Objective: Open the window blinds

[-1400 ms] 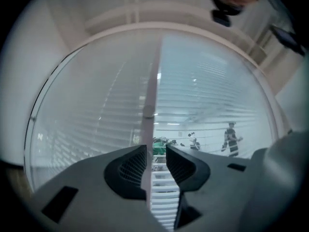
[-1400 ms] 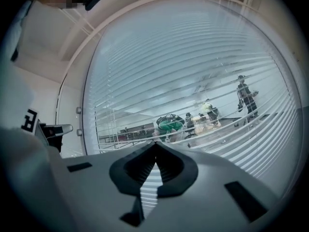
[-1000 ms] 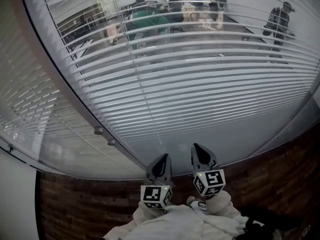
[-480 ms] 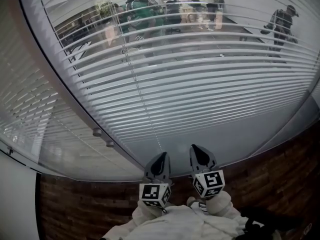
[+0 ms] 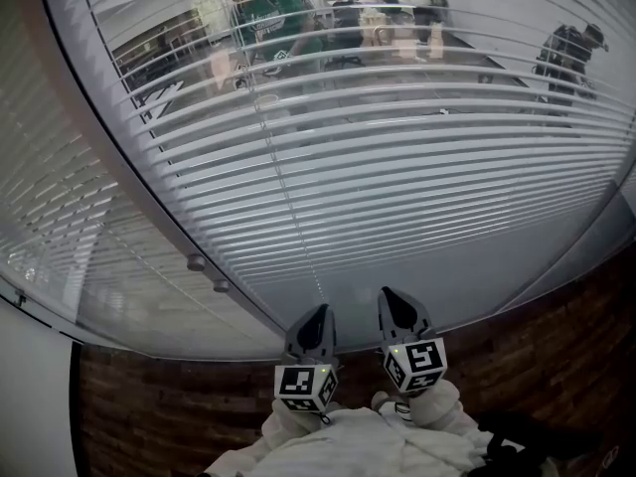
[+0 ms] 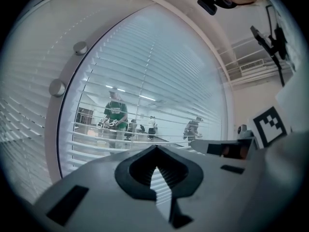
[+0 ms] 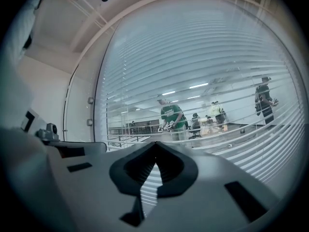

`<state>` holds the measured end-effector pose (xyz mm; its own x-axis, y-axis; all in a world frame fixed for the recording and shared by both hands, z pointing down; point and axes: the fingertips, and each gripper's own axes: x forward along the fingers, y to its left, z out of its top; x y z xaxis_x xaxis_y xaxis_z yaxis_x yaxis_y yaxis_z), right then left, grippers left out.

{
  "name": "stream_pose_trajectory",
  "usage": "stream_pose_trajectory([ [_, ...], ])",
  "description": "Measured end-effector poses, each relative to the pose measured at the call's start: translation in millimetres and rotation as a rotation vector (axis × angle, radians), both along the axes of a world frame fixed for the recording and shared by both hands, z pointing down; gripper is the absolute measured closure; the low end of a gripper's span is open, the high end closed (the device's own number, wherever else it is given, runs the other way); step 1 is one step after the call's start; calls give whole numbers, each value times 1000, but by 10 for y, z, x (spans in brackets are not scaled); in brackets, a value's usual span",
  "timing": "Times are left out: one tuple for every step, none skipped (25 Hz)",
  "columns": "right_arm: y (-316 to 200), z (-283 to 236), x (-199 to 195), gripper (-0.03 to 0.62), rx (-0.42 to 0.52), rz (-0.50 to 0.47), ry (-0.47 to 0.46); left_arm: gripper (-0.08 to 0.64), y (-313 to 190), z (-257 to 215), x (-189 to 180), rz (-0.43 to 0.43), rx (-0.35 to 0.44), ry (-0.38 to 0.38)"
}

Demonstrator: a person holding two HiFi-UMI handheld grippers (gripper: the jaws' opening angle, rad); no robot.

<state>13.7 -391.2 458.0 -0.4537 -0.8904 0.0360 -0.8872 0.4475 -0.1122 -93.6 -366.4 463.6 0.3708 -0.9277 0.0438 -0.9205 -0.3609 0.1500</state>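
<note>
Presently the left hand-held gripper (image 5: 319, 313) has its jaws pressed together on nothing. The right hand-held gripper (image 5: 391, 296), just beside it, is likewise closed and empty. Both point at the white horizontal-slat window blinds (image 5: 397, 167), near their lower edge. The slats are tilted partly apart, so a person in a green top (image 5: 270, 16) shows beyond the blinds. A thin cord (image 5: 283, 182) hangs down the blinds' left part, and two round grey knobs (image 5: 196, 261) sit on the frame just left of the blinds.
</note>
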Motion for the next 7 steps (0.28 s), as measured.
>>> stream_pose_trajectory([
  [8, -11, 14, 581, -1, 3, 1, 560, 6, -11, 3, -1, 0, 1],
  [18, -28, 35, 581, -1, 6, 2, 560, 16, -29, 14, 0, 0, 2],
  [30, -50, 58, 581, -1, 8, 3, 560, 27, -49, 28, 0, 0, 2],
  [41, -72, 80, 581, -1, 11, 5, 560, 39, -69, 43, 1, 0, 2],
  [51, -93, 100, 581, 0, 13, 6, 560, 49, -86, 56, 2, 0, 1],
  [60, -113, 119, 581, 0, 15, 7, 560, 58, -100, 68, 2, -1, 0],
  [68, -132, 136, 581, 1, 17, 7, 560, 67, -114, 79, 3, -1, -1],
])
